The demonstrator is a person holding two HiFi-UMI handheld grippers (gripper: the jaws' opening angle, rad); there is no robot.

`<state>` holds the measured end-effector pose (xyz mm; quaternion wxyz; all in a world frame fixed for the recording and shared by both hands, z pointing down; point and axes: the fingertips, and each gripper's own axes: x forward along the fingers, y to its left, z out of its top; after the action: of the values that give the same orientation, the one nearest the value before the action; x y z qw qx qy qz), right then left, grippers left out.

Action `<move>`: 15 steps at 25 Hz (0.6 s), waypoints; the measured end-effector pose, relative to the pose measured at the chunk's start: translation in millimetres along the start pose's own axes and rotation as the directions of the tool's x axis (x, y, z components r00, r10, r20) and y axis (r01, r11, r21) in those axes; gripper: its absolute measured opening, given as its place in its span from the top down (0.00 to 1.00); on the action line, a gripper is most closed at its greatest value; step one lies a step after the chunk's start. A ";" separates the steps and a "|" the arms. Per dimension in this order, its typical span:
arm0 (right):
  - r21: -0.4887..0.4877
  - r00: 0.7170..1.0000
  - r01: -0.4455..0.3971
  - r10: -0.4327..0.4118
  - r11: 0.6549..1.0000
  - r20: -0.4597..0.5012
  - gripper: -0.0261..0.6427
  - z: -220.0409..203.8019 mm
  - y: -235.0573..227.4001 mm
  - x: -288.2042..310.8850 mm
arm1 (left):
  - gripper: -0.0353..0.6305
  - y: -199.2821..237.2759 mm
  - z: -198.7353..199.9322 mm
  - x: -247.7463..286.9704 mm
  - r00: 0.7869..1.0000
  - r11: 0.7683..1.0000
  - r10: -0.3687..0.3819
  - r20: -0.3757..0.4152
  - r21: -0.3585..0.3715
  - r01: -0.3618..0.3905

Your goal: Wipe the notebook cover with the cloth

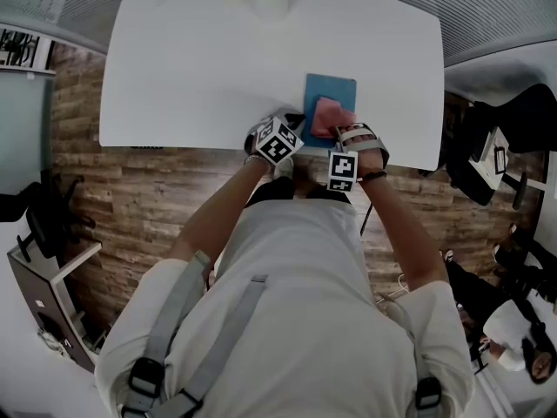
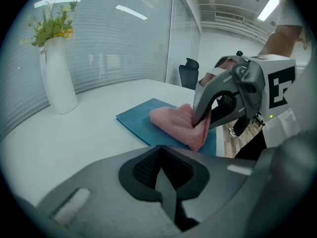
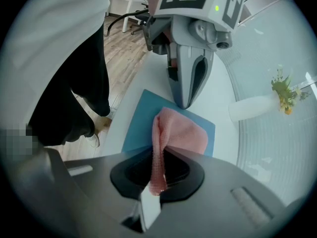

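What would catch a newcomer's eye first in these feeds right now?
The pink cloth stands out, lying on the blue notebook near the white table's front edge, one fold pinched in the right gripper's jaws. The left gripper, jaws together, sits at the notebook's left side; a white vase with flowers stands at the table's far edge.

The left tongs [image 2: 163, 180] have their jaws pressed together with nothing between them, above the white counter [image 2: 74, 138]. Just ahead, the right tongs [image 2: 200, 126] pinch a pink cloth [image 2: 173, 122] that rests on a blue notebook [image 2: 137, 119]. A white vase [image 2: 58, 78] of flowers stands at the left.
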<state>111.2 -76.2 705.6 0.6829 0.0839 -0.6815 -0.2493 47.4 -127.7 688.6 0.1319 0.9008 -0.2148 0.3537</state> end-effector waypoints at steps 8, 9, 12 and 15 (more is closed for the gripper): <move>0.036 0.999 -0.041 0.040 0.999 0.022 0.93 7.9 18.1 -8.1 | 0.94 1.0 -0.5 0.7 1.000 1.000 -0.001 -0.001 0.000 0.001; 0.039 0.999 -0.045 0.044 0.998 0.023 0.93 8.8 20.0 -9.0 | 0.94 1.3 -0.6 1.1 1.000 1.000 0.000 -0.001 0.000 0.000; 0.033 0.998 -0.051 0.051 0.998 0.022 0.93 11.6 24.9 -12.6 | 0.94 2.0 -0.1 0.9 1.000 1.000 0.001 0.001 0.001 -0.001; 0.035 0.998 -0.056 0.055 0.998 0.028 0.93 13.3 28.5 -14.0 | 0.94 1.3 -0.6 0.4 1.000 1.000 0.000 -0.001 0.001 0.000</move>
<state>105.5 -42.3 706.9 0.6786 0.0735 -0.6972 -0.2192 46.7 -128.7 689.4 0.1317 0.9007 -0.2146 0.3541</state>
